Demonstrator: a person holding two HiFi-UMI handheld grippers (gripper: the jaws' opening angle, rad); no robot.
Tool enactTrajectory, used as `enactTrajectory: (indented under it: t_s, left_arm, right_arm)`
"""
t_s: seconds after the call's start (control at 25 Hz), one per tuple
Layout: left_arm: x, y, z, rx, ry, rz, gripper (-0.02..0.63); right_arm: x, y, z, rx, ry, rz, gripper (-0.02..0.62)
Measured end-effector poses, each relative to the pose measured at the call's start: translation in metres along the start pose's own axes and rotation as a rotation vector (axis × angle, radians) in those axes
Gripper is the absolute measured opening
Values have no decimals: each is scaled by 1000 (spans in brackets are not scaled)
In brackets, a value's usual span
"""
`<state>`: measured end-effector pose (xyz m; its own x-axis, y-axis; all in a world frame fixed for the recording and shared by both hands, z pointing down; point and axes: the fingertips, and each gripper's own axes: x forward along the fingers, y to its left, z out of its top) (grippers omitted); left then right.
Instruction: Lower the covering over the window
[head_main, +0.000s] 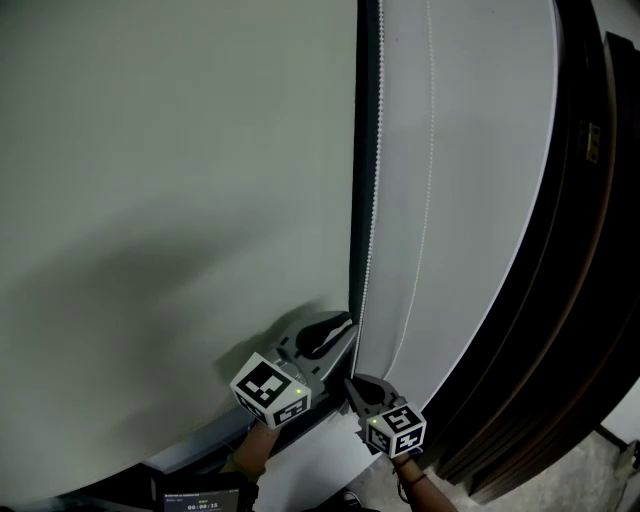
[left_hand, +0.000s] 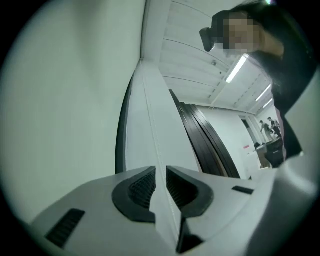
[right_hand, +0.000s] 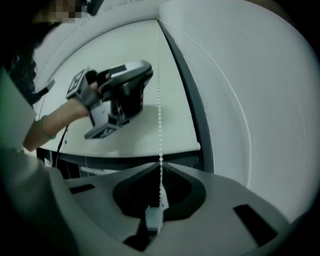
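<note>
Pinching the chain (right_hand: 159, 100) at the bottom of the head view, the right gripper (head_main: 355, 385) has its jaws pressed together on the beads; in its own view the strand runs straight down into the pads. Just above and to the left of it, the left gripper (head_main: 338, 325) has its jaws spread a little. A strand runs up through the gap, but the pads do not press on it.

The chain climbs from both grippers along the dark frame (head_main: 360, 150) towards the top of the head view. A second strand hangs further right, over the white wall (head_main: 480, 200). The blind (head_main: 180, 200) fills the left of that view, and its lower edge sits low, near the bottom left corner. The right gripper view shows dark space under that edge, so I judge there is some way left to lower it.

Only one claw has a hold now, which I judge to be the weak point. If the right pads slide over the beads, the pull is lost. The left jaws could close crooked and knock the strand out of the gap. They could also catch the other strand and drive the blind the wrong way. A pull slanted away from the frame may bind the chain at the top, which is out of view.
</note>
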<state>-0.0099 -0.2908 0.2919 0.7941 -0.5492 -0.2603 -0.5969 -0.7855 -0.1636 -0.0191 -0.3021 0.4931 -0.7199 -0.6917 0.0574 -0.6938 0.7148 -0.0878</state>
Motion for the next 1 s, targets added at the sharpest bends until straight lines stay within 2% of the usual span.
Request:
enactTrajectory:
  t_s: [0.16,0.32,0.44,0.56,0.68,0.88,1.0]
  left_arm:
    - [13,1,27,58,-38,-25,51]
    - [21,-3,37,45,-67,-53,51]
    - [24,-10,32,46,-47,-70,48]
    - [25,-10,28,0,-35,-75,23]
    - [20,-5,32,-65,-45,-37,11]
    - [14,2,27,-35,-85,5,8]
    - [10,6,29,-41,-83,29,8]
  right_arm:
    - [-1,10,-50,27,101,8,18]
    - [-8,12,-108,76,203,-7,18]
    - [-16,12,-140,126,236,-23,18]
    - [-19,14,-144,167,231,-26,18]
    - [-19,18,-143,140,243,-16,18]
    - [-29,19,-138,144,238,-15,18]
    - [-36,10,-134,79,256,-64,20]
